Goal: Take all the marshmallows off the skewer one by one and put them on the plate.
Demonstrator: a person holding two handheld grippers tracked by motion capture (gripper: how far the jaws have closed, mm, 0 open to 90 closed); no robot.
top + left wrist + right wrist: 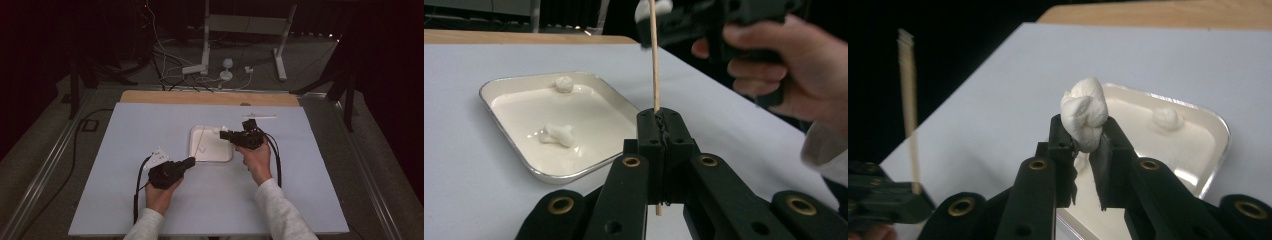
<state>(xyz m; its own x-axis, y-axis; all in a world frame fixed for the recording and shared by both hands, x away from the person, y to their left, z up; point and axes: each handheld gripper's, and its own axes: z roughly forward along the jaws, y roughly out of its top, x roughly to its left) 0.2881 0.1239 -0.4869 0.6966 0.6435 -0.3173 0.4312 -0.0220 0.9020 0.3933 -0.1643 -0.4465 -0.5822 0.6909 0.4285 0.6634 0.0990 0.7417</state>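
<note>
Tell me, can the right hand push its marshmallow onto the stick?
Probably yes. The right gripper pinches the marshmallow close to the tip of the stick, which the left gripper holds upright, with nothing between them.

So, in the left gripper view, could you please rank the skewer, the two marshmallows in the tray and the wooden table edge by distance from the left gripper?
1. Skewer: clamped upright in the left gripper.
2. Near marshmallow: mid-tray, left.
3. Far marshmallow: back of tray.
4. Wooden table edge: farthest, behind.

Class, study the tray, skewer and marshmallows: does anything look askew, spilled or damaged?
Little stands out. The marshmallow in the right gripper is squashed out of shape between its fingers. The skewer stands upright in the shut left gripper. Two more marshmallows lie loose in the tray; nothing has spilled onto the table.
</note>
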